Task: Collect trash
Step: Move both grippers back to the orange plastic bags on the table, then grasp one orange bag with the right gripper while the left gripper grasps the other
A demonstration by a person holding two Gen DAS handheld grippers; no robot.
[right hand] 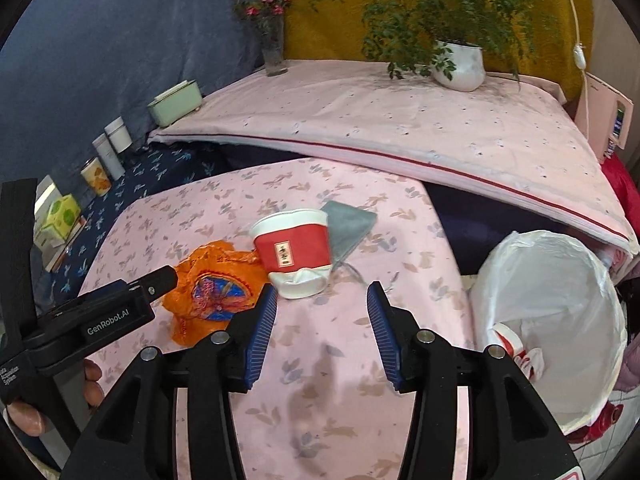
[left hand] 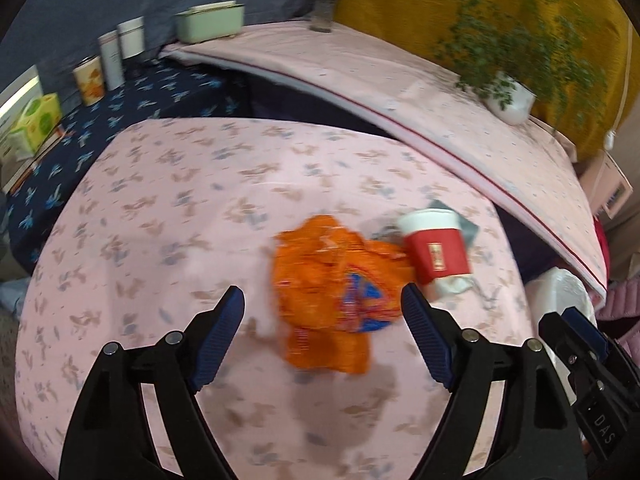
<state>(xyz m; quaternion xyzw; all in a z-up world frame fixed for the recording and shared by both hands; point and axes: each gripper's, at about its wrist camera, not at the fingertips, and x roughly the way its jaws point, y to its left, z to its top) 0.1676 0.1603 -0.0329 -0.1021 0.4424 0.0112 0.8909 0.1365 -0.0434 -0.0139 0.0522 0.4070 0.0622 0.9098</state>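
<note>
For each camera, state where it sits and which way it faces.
Left wrist: sits on the left claw, looking forward and down at the orange wrapper on the pink cloth; its own open fingers show, plus the right claw at the right edge.
Right wrist: sits on the right claw, facing the crushed paper cup, with the lined bin to the right; its open fingers, the left claw and a hand show.
Shared: wrapper, cup, grey cloth, potted plant.
</note>
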